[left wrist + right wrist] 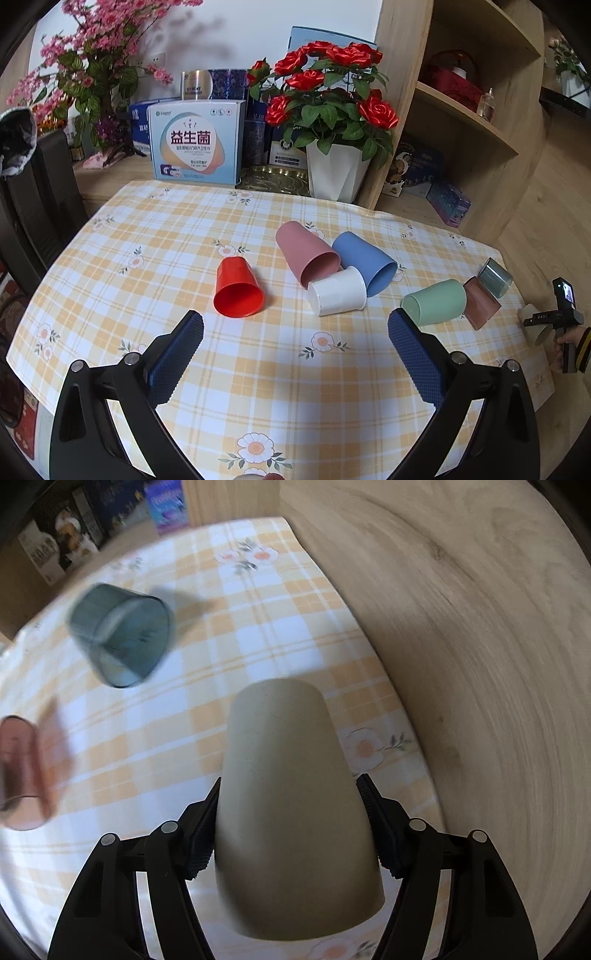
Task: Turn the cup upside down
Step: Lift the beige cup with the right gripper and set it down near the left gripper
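The right gripper (290, 827) is clamped on a beige cup (291, 805), one finger pressed against each side of its wall. The cup points away from the camera, closed base farthest off and wide mouth nearest the lens, above a yellow checked tablecloth (177, 738) near the table's edge. Left of the beige cup, a grey-blue glass tumbler (122, 635) lies on its side on the cloth, and nearer the left border a pink glass tumbler (26, 771) lies blurred. Beyond the cloth's edge, to the right of the beige cup, is wood-grain flooring (480, 664).

The left gripper (295, 332) hangs over the same cloth with its fingers spread wide apart, holding nothing. Seen from there, the beige cup sits at the far right edge in the right gripper. To its left lie a green cup (436, 301), then a white cup (338, 291), blue cup (365, 262) and dusty pink cup (306, 258) bunched together, and a red cup (238, 290) farthest left, all on their sides. A pot of red roses (332, 110) stands behind the cups.
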### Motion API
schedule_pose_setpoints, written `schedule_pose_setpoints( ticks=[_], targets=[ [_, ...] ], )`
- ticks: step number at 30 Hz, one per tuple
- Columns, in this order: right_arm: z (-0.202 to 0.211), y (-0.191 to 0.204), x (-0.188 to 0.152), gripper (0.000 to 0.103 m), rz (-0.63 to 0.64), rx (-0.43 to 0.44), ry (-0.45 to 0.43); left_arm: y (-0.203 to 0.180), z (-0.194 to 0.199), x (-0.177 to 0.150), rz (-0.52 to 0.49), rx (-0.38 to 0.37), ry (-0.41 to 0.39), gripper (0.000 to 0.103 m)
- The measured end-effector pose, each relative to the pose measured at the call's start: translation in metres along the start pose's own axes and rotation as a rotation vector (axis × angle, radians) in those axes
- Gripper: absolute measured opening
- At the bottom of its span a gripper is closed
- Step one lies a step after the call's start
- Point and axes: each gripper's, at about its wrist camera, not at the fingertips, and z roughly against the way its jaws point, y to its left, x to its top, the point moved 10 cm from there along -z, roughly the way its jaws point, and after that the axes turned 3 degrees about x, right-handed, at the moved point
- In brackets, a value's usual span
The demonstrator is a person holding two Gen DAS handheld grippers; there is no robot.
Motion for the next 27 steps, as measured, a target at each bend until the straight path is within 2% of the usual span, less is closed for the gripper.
schedule_pose_setpoints(
  ticks=[5,8,12,16,21,27],
  targets=[
    [0.036,0.053,-0.021,0.067,0.022,0.120,-0.034,0.002,0.000,-0.005,0.005,-0.019,0.011,0.098],
    [0.058,0.108,-0.054,0.067,0.068,0.206,-0.020,0.004,-0.001,-0.009,0.016,-0.044,0.029,0.098],
    [0.079,0.187,-0.111,0.067,0.117,0.328,0.052,0.011,0.004,-0.015,0.025,-0.059,0.037,0.098],
    [0.097,0.281,-0.165,0.067,0.220,0.445,0.098,0.025,0.008,-0.018,0.023,-0.021,0.043,0.098],
    [0.093,0.373,-0.188,0.067,0.261,0.494,0.093,0.046,0.010,-0.022,0.040,0.017,0.058,0.098],
    [0.072,0.437,-0.206,0.067,0.217,0.431,0.059,0.071,0.016,-0.025,0.064,0.050,0.064,0.098]
  ],
)
